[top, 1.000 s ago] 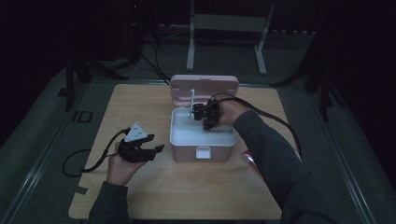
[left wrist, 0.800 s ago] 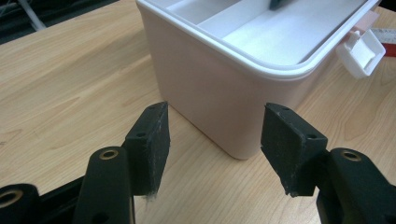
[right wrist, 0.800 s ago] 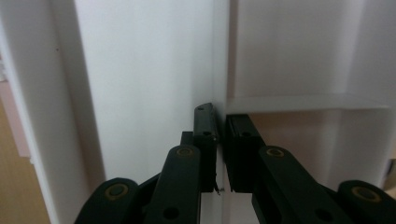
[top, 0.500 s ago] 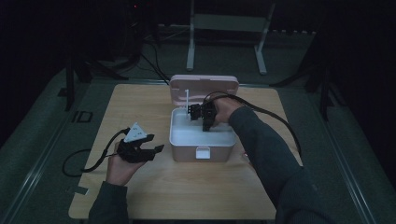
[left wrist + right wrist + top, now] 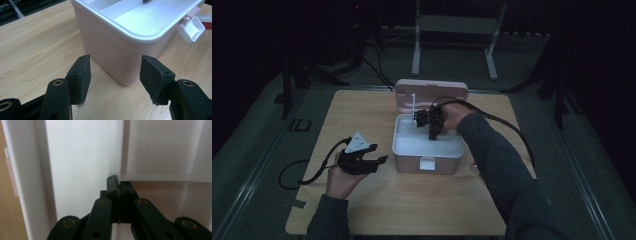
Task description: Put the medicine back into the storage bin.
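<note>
- Two hand-held grippers are logged: the left hand-held gripper (image 5: 381, 160) is held low over the counter (image 5: 362, 115), just left of the pink storage box (image 5: 398, 145). The right hand-held gripper (image 5: 432, 134) is dipped inside the box.
- The box is set mid-counter with its lid (image 5: 432, 89) thrown back behind it, so the white interior is reachable from above. Its front latch (image 5: 427, 163) hangs free (unfastened).
- In the left gripper view, the left hand-held gripper (image 5: 115, 72) is seen with jaws spread wide and nothing between them. It is aimed at the box's near corner (image 5: 125, 75) but kept apart from it. It is judged to be parked in reserve, perhaps to steady the box if it slides.
- In the right gripper view, the right hand-held gripper (image 5: 119, 182) is seen with its pads brought together; the jaws have just been closing. The thin white divider (image 5: 119, 145) inside the box lines up directly above the seam between the pads. Whether its edge is actually pinched cannot be told (too thin, hidden by the pads).
- The downward pose into the box is judged to suit a grab at that divider.
- A slim white upright piece (image 5: 413, 104) is seen by the rear wall, near the right hand-held gripper; what it is cannot be made out.
</note>
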{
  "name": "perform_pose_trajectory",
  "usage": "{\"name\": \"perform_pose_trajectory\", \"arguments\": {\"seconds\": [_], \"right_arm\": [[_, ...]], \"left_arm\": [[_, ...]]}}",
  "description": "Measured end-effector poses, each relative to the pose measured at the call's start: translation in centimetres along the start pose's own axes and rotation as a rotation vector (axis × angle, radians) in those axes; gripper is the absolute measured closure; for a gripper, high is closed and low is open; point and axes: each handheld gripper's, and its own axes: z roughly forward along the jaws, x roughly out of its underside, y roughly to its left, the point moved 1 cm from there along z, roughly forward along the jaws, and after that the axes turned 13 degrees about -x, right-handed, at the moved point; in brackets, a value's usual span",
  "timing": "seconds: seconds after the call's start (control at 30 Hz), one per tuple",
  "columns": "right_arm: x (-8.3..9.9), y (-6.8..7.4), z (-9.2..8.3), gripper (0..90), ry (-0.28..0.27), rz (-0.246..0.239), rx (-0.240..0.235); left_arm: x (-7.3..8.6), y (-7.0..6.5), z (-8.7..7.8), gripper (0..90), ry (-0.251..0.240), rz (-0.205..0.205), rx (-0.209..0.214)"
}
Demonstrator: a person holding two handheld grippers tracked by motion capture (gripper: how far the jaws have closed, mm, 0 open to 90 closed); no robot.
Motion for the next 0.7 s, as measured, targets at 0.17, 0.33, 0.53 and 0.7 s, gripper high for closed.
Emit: {"name": "perform_pose_trajectory", "arguments": {"seconds": [0.17,0.33,0.53,0.7], "right_arm": [[0.3,0.1,-0.7,89.7,-0.031,-0.007,0.003],[1.0,0.5,-2.1,89.8,-0.087,-0.016,0.008],[2.3,1.6,-3.6,89.8,-0.123,-0.026,0.026],[3.9,3.2,-3.8,89.8,-0.145,-0.05,0.022]], "left_arm": [[0.0,0.0,0.0,42.2,-0.003,0.0,0.001],[0.0,0.0,0.0,42.2,-0.005,-0.001,0.001],[0.0,0.1,-0.1,42.2,-0.006,0.003,-0.001],[0.1,0.1,0.0,42.3,-0.004,0.004,-0.002]]}}
